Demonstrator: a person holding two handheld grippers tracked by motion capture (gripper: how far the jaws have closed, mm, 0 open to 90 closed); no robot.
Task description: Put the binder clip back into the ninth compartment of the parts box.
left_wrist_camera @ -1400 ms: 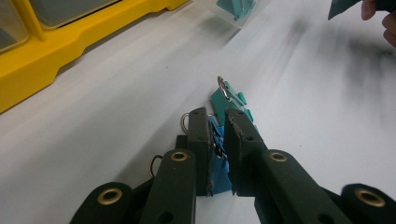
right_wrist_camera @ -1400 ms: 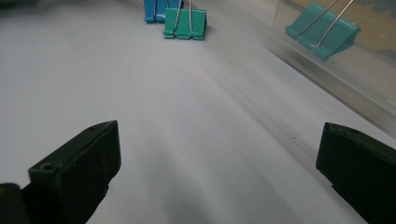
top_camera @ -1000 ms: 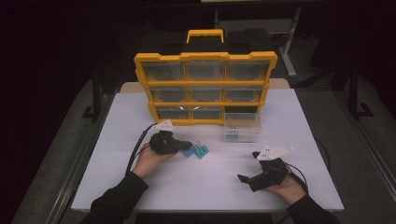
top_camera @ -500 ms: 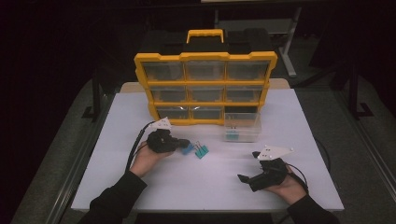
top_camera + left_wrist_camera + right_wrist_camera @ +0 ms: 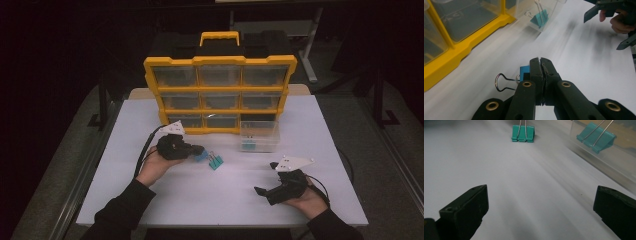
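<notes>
White table (image 5: 200, 200) around left claw (image 5: 540, 60)

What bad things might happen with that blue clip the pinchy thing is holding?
The left hand-held gripper is shut on just one edge of the blue metal binder clip, so the clip may twist or slip out. The teal binder clip lies close beside it on the white table and could get knocked. The clear plastic drawer looks light, so bumping it might push it along.
</notes>
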